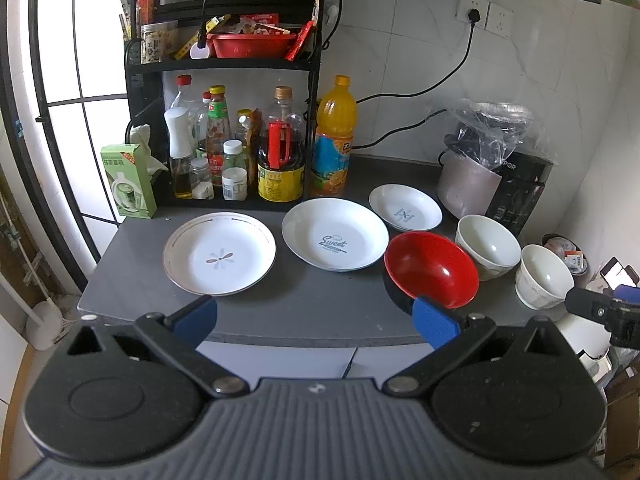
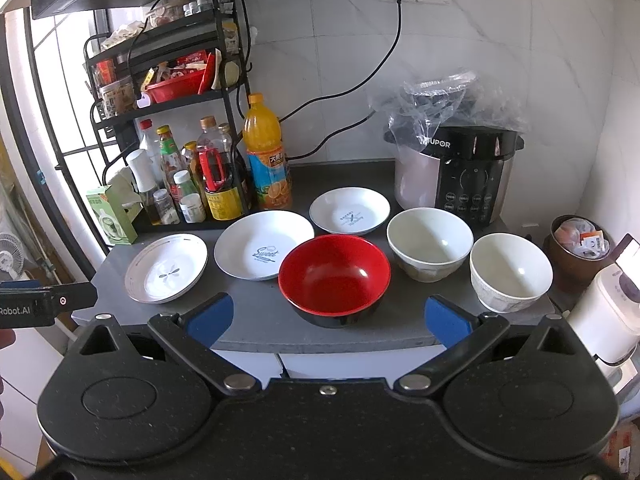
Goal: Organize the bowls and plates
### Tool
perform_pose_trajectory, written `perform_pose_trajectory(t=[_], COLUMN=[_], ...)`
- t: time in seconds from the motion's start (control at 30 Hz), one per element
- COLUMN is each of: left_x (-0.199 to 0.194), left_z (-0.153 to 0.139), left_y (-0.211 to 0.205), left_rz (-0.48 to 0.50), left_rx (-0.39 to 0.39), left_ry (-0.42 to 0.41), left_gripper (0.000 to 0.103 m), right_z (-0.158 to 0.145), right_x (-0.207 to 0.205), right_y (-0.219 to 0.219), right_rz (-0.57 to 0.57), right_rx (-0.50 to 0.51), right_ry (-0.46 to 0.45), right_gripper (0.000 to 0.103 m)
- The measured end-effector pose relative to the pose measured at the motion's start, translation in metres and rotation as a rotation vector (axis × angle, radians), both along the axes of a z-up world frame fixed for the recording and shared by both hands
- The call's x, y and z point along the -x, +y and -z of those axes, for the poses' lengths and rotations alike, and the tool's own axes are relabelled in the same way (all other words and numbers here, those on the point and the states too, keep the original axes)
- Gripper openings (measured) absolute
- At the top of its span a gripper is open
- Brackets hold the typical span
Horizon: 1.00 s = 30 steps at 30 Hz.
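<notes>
Three white plates lie in a row on the grey counter (image 1: 304,304): a gold-rimmed flower plate (image 1: 219,253) (image 2: 166,268), a "Sweet" plate (image 1: 335,233) (image 2: 264,244), and a smaller plate (image 1: 405,207) (image 2: 349,210) behind. To their right stand a red bowl (image 1: 431,268) (image 2: 334,278) and two white bowls (image 1: 488,246) (image 1: 546,276) (image 2: 430,243) (image 2: 511,271). My left gripper (image 1: 316,318) is open before the counter's front edge, holding nothing. Facing the red bowl, my right gripper (image 2: 328,318) is open too, with nothing in it.
A black rack (image 1: 224,60) of sauce bottles, an orange juice bottle (image 1: 334,136) and a green tissue box (image 1: 128,180) line the back left. A rice cooker (image 2: 456,172) under a plastic bag stands at the back right. A white appliance (image 2: 604,320) sits off the right edge.
</notes>
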State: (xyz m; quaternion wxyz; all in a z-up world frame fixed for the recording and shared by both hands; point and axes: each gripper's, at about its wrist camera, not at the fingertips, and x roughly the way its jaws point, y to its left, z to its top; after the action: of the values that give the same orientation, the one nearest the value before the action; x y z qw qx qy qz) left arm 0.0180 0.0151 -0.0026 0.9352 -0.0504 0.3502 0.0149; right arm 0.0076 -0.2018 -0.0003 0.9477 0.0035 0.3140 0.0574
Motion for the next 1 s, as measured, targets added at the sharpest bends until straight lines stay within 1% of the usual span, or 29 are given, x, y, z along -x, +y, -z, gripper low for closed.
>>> perform_pose_trajectory(t=[0.33,0.63,0.77,0.87,0.93,1.0], left_x=[-0.001,-0.009,-0.017,-0.026,-0.035,-0.041], left_z=[-0.002,-0.004,-0.007,-0.008,-0.010,-0.011], left_y=[-0.004,-0.028,-0.037,-0.048,-0.052,-0.059], left_rz=[0.012,0.029,0.033,0.055,0.063,0.089], left_rx=[-0.005,-0.027,-0.027,-0.046,-0.022,-0.032], left_ry=[0.001,0.015,0.020,0.034,0.059,0.054], left_gripper=[0.103,0.103,0.103,0.103,0.103,0.103], right_z=[-0.002,-0.002,-0.003,-0.002,0.000,0.004], right_x=[0.001,-0.003,-0.007,-0.012,-0.018,-0.024], right_y=[-0.005,-0.019,-0.030,-0.038,-0.042,-0.047], right_rz=[0.015,-0.004,0.012,0.031,0.047,0.069], right_rx=[-0.021,-0.032,-0.046,-0.058,-0.067,-0.075], right_ry=[0.002,0.026,0.027,0.031,0.043,0.060], right_gripper=[0.103,0.103,0.103,0.103,0.103,0.103])
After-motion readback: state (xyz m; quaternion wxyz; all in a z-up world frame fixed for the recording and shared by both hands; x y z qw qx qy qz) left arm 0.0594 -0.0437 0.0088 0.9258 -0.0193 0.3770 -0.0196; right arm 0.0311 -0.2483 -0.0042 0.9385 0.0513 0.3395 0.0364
